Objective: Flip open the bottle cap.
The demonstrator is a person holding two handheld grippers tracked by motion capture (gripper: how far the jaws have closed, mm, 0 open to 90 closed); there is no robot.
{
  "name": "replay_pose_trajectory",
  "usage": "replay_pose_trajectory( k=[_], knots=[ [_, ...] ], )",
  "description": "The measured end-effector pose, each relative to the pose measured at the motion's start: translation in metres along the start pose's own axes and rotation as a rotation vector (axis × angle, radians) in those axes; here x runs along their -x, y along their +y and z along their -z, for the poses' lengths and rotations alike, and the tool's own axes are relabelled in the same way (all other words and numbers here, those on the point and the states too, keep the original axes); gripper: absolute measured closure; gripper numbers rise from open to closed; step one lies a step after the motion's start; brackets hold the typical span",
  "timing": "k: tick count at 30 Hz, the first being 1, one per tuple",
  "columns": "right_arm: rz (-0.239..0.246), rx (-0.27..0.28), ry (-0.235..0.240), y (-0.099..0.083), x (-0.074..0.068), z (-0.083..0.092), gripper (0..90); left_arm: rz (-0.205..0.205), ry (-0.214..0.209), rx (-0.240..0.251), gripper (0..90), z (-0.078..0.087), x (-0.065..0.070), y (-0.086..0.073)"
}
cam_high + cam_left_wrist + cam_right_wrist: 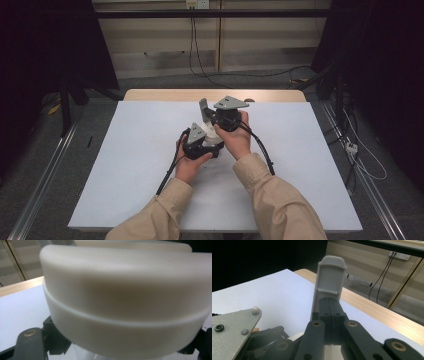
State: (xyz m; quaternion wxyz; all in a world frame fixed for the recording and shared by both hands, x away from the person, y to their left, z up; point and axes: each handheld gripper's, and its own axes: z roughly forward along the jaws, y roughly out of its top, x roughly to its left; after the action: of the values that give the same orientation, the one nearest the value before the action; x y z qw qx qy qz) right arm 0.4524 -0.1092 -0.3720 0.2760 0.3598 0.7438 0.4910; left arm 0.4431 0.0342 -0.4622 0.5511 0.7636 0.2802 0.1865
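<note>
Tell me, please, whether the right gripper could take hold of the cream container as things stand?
Probably not yet: the fingers of the right gripper are shut on the grey piece, so they are not free. The cream container itself is close by, at the left gripper.

Left tongs (pixel 206 145) near centre of surface (pixel 125 165); right tongs (pixel 212 116) just beyond, at 1 o'clock, raised. Round container (pixel 125 305) between left tongs. Flat piece (pixel 329 282) upright in right tongs, toward 12 o'clock.

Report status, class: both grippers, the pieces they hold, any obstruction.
Left gripper shut on cream round container. Right gripper shut on grey plastic clip. White table, nothing obstructing.
</note>
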Motion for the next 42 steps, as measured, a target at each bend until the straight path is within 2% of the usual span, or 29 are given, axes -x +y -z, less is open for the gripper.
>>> replay_pose_trajectory(
  k=[42],
  knots=[
    [0.004,-0.008,0.005,-0.0001,-0.0007,-0.0099,90.0,0.018,0.000,-0.001,18.6,-0.0003,-0.0010,0.0001]
  ],
)
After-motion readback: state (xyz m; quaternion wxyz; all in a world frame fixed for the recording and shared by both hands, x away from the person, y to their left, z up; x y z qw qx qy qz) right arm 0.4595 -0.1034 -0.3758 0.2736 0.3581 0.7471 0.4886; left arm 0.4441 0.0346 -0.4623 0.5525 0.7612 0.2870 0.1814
